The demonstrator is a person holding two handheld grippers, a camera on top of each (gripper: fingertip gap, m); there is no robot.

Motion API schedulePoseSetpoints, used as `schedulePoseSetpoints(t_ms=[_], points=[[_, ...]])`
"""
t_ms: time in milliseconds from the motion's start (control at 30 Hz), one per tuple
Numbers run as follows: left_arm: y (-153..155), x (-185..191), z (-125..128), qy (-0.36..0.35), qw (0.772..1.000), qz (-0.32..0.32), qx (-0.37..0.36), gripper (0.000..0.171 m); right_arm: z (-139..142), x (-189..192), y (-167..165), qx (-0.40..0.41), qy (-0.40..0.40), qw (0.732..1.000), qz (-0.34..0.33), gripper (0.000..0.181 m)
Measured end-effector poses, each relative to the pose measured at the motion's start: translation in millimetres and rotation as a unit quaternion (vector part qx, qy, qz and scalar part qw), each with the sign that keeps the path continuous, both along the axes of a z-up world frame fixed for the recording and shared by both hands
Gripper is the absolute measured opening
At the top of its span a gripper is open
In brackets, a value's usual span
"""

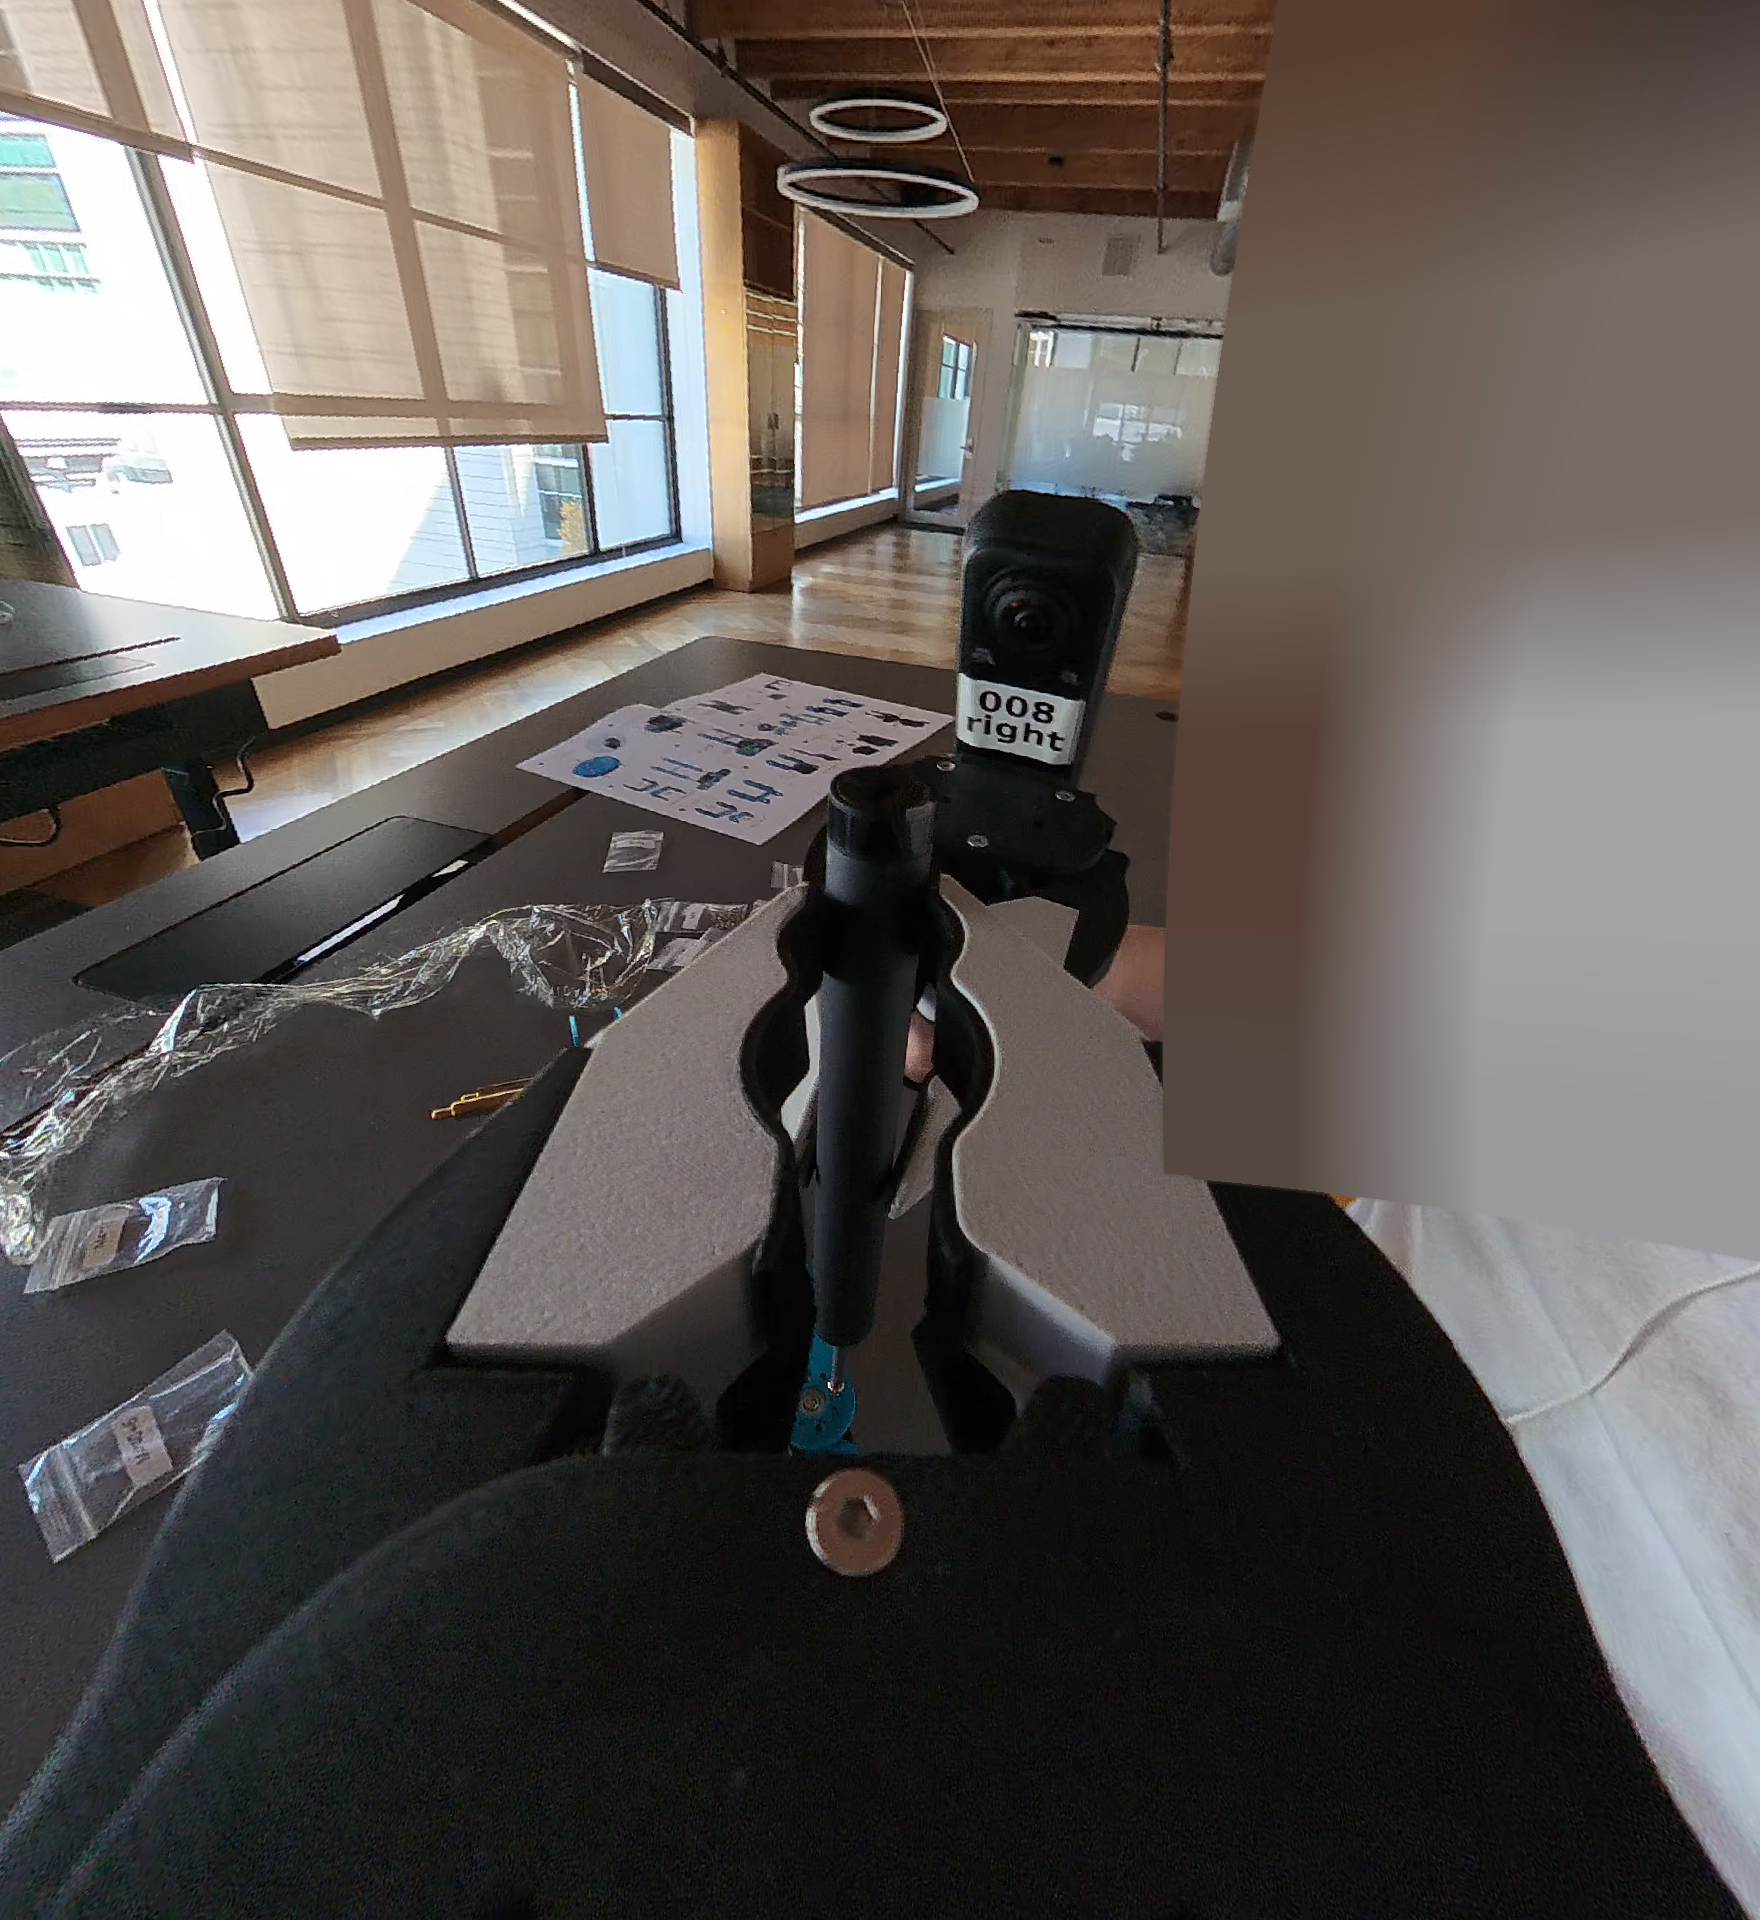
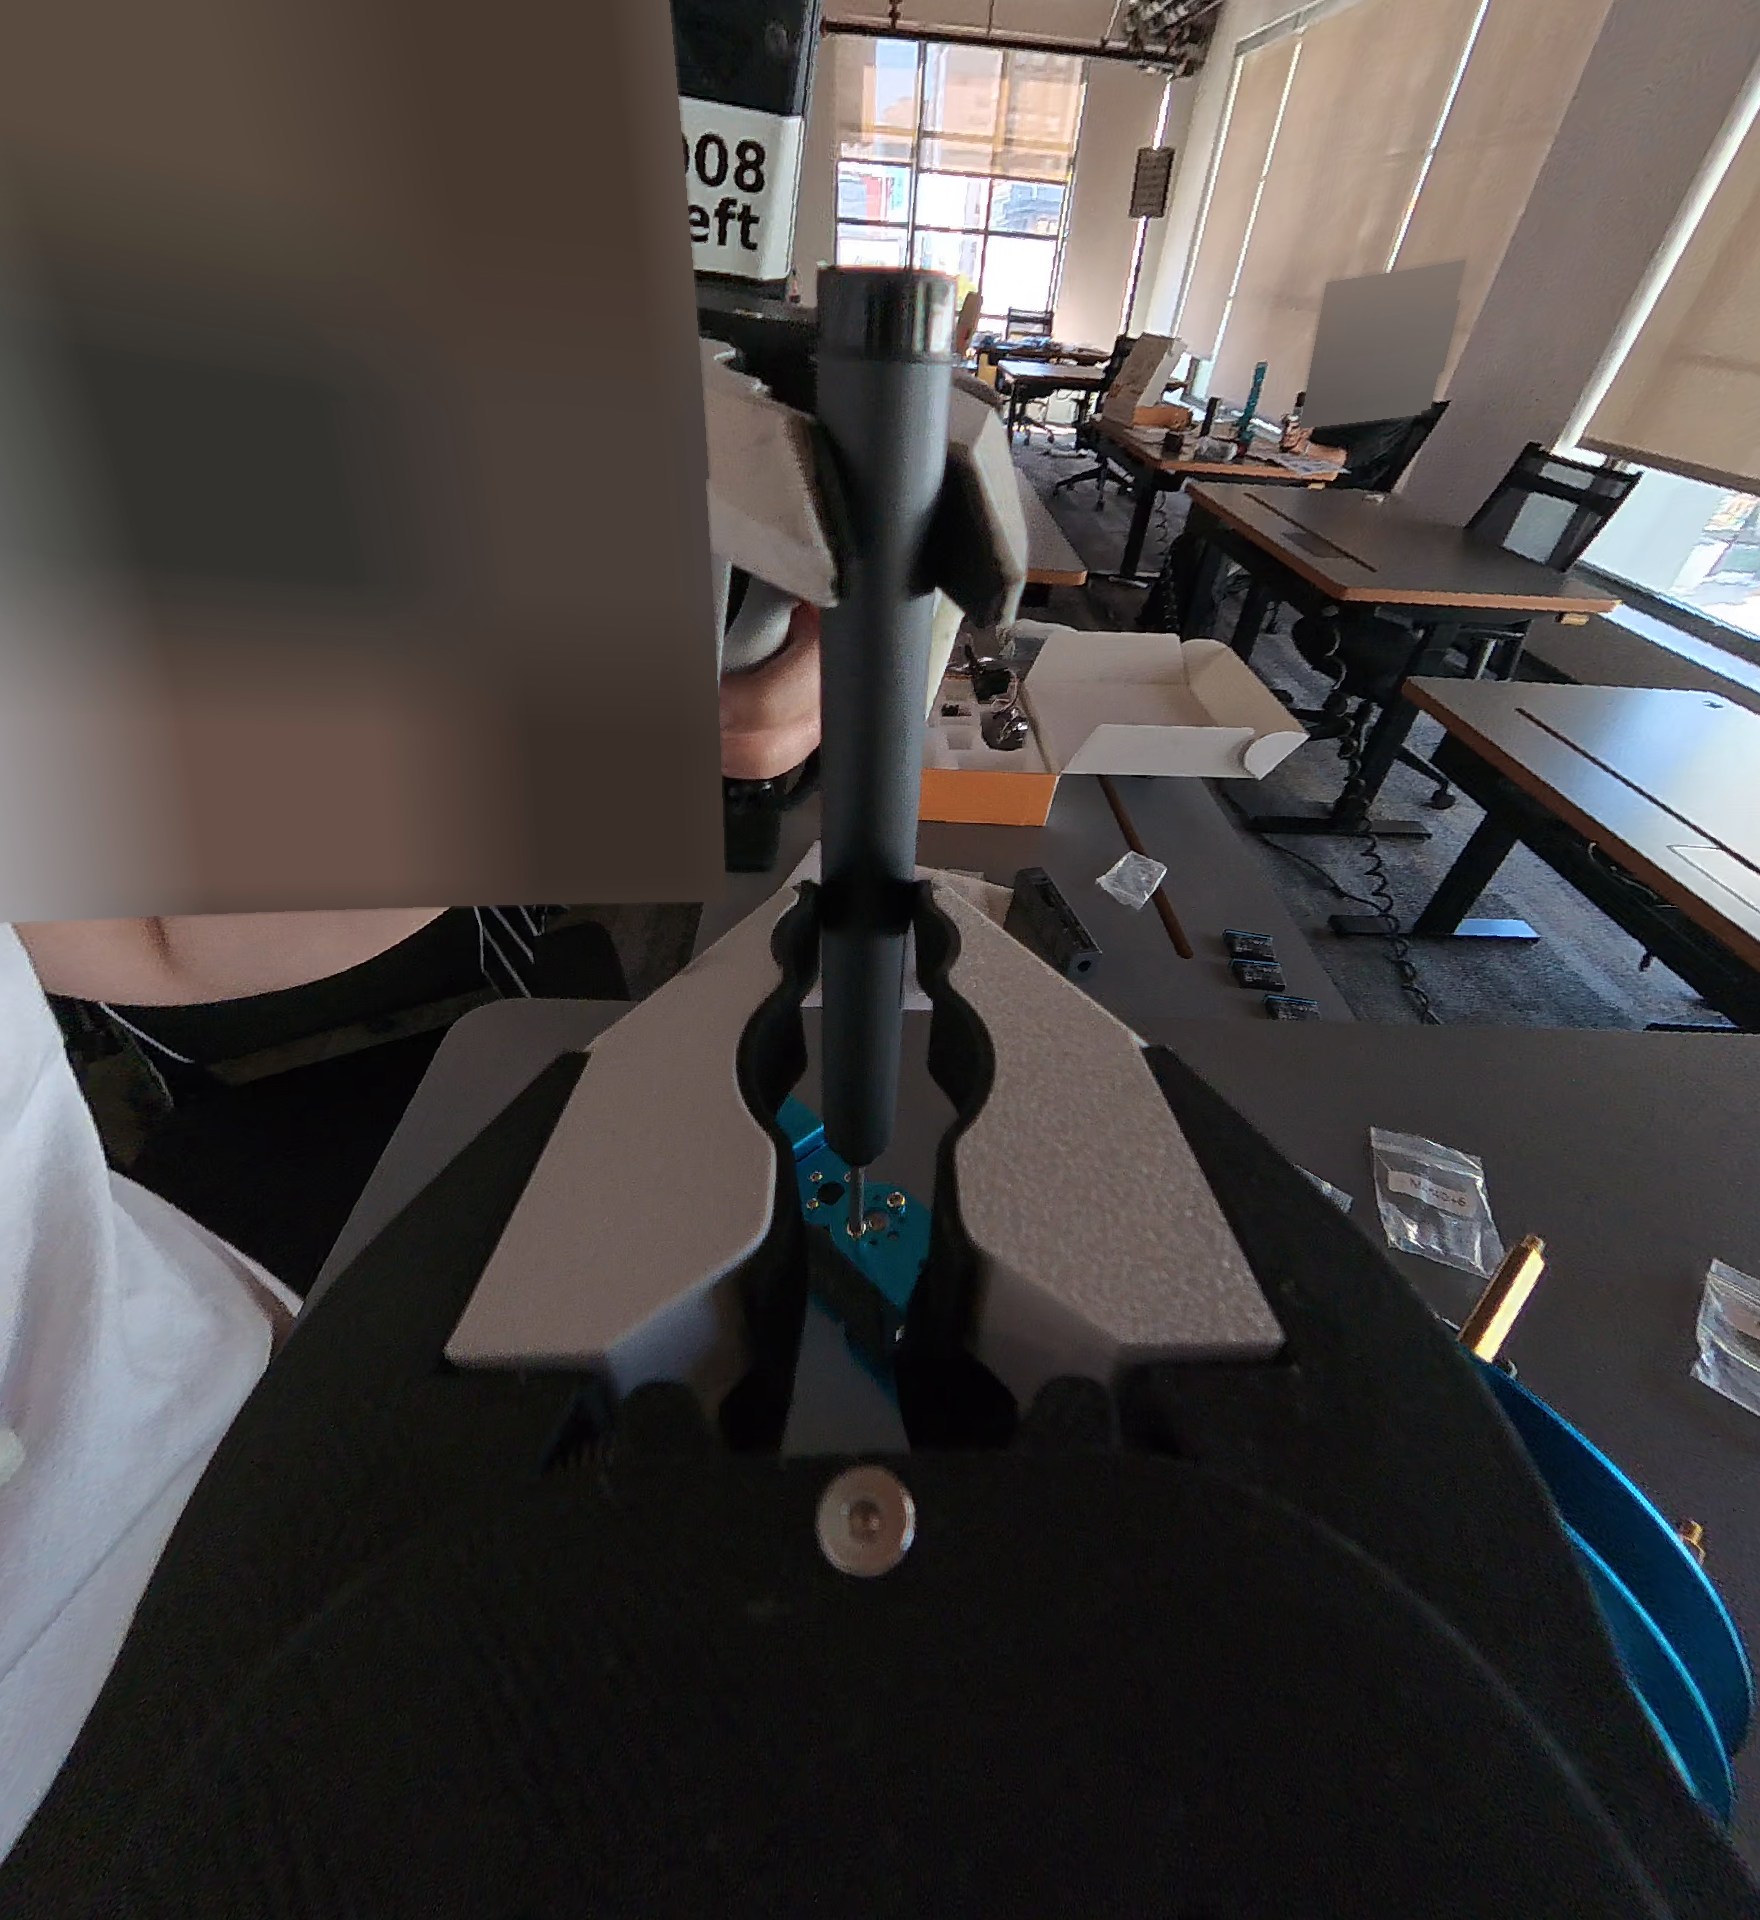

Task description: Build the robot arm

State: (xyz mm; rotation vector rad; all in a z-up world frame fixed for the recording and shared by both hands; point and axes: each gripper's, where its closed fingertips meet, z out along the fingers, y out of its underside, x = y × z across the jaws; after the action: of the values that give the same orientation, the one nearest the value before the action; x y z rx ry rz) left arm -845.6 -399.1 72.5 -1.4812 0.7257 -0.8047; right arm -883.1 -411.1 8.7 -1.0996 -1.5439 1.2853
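Note:
A dark grey screwdriver [image 2: 871,675] stands upright, its thin bit on a small blue metal part [image 2: 840,1210] that sits on a black block on the dark table [image 2: 1219,1122]. My left gripper [image 1: 871,914] is shut on the screwdriver's upper body [image 1: 860,1039]; it also shows in the right wrist view [image 2: 871,520], clasping the handle below its cap. My right gripper [image 2: 860,904] has its fingertips closed around the screwdriver's lower body. In the left wrist view the right gripper's camera housing [image 1: 1037,613] shows just behind the screwdriver, and the blue part [image 1: 824,1413] shows under the bit.
Crumpled clear plastic wrap [image 1: 232,1029], small zip bags [image 1: 123,1236], brass standoffs [image 1: 476,1099] and a printed sheet [image 1: 730,758] lie to the left. A blue disc [image 2: 1624,1621], more bags [image 2: 1432,1195] and an open orange box [image 2: 990,790] lie to the right. A person in white [image 2: 76,1351] stands close. About 7 cm separates my left fingertips from my right.

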Motion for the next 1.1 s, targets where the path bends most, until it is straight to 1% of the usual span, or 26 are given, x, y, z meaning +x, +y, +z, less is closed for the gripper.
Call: schedulePoseSetpoints(t_ms=[133,367,667,900,1000,1100], points=[[0.1,1.6,0.1,0.001,1.0,-0.015,-0.004,0.017,-0.2,0.0,0.4,0.003,-0.004,1.0,-0.001,0.016],[-3.1,7.9,0.4,-0.01,0.999,-0.037,-0.004,0.018,-0.1,2.9,0.9,0.041,0.017,0.997,-0.062,0.016],[-2.9,2.6,1.6,-0.037,0.999,-0.027,-0.005,0.018,-1.4,-0.7,1.4,0.053,-0.024,0.996,-0.069,0.017],[-5.6,-5.4,2.0,-0.068,0.997,-0.04,-0.013,0.019,-2.6,-5.5,1.4,0.06,-0.041,0.991,-0.111,0.017],[-6.6,-6.1,2.0,-0.078,0.996,-0.045,-0.025,0.022,-2.8,-6.3,1.9,0.063,-0.04,0.988,-0.132,0.017],[-6.0,-5.0,2.3,-0.072,0.997,-0.029,-0.024,0.029,-2.7,-6.5,4.0,0.077,-0.036,0.984,-0.158,0.018]])
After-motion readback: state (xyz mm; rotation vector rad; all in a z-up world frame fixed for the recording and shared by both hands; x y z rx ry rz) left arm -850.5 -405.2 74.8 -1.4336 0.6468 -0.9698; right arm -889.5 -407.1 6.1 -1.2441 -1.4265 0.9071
